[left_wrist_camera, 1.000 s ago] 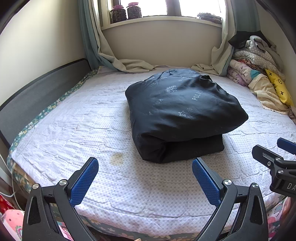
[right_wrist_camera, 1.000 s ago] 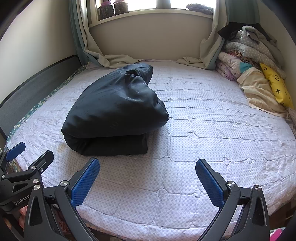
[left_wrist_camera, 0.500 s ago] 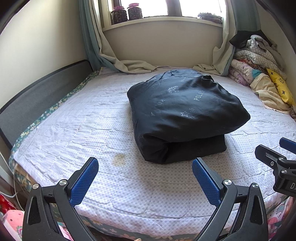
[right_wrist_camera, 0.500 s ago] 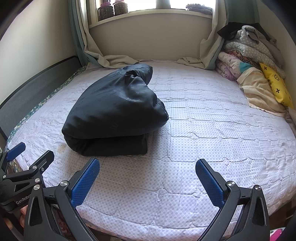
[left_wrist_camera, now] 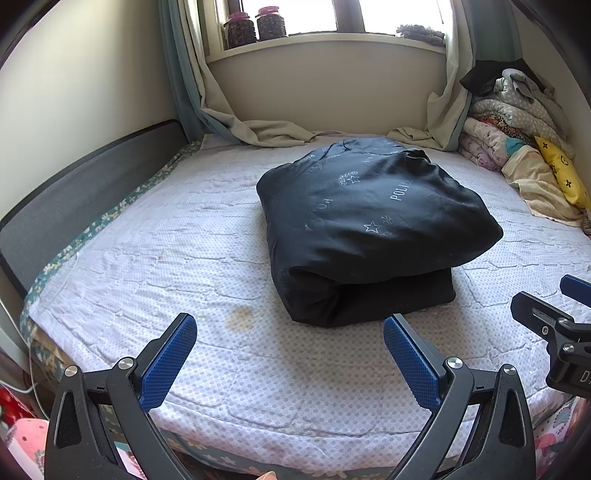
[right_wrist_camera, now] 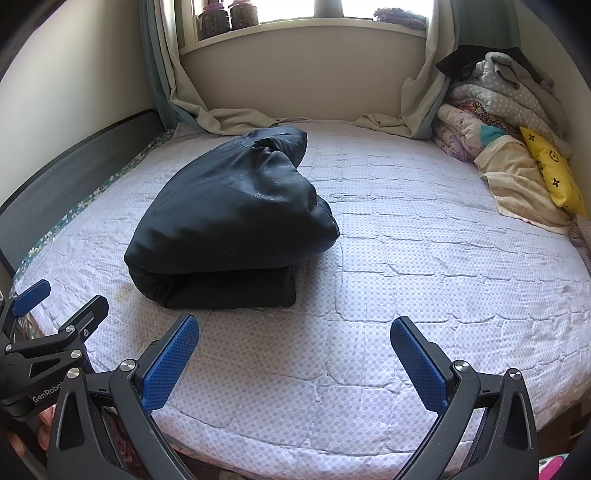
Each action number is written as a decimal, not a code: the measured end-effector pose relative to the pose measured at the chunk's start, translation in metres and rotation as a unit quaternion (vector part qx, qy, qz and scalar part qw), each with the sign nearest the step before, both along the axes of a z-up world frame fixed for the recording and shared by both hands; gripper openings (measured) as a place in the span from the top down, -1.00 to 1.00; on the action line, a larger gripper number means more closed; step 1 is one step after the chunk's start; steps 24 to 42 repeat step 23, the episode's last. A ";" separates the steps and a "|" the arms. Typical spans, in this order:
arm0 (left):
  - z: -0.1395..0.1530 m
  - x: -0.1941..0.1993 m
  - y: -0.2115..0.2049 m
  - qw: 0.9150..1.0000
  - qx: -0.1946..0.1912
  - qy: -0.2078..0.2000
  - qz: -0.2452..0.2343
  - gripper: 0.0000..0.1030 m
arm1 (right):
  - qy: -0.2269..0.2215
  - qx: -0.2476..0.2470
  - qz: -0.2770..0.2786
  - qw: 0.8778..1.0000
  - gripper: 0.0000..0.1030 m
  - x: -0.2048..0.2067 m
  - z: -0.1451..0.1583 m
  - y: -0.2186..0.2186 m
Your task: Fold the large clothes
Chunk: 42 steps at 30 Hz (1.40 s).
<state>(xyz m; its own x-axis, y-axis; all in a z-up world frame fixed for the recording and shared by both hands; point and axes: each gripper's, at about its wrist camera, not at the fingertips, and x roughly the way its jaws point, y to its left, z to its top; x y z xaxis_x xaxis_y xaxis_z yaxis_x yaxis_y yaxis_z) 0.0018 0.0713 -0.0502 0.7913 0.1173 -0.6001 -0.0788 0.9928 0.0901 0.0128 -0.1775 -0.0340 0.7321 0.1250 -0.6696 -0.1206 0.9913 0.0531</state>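
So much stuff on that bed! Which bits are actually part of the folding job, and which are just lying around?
Part of the job:
- black garment, folded into a bundle on the bed
- left claw and right claw, both open and empty

Just lying about:
- pile of blankets
- yellow pillow
- jars on the windowsill
- curtains

The folded black garment (left_wrist_camera: 373,225) was a smooth cloth with a faint sheen, printed with pale stars and letters. Under it the white dotted quilted mattress cover (left_wrist_camera: 155,258) looked soft, matt and puckered along its stitching. The left gripper (left_wrist_camera: 290,354) and right gripper (right_wrist_camera: 295,356) had matt black plastic arms with bright metal screws, and their blue pads (left_wrist_camera: 168,360) were finely knurled. At the far window stood two glossy glass jars (left_wrist_camera: 255,24); limp beige cloth curtains (left_wrist_camera: 258,129) pooled below.
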 end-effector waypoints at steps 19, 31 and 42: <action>0.005 -0.004 0.002 1.000 -0.014 -0.009 -0.006 -0.99 | 0.002 -0.004 0.010 1.000 -1.00 0.002 -0.002 0.002; 0.006 -0.005 0.003 1.000 -0.011 -0.016 -0.001 -0.99 | 0.009 -0.007 0.016 1.000 -1.00 0.003 -0.007 0.003; 0.006 -0.005 0.003 1.000 -0.011 -0.016 -0.001 -0.99 | 0.009 -0.007 0.016 1.000 -1.00 0.003 -0.007 0.003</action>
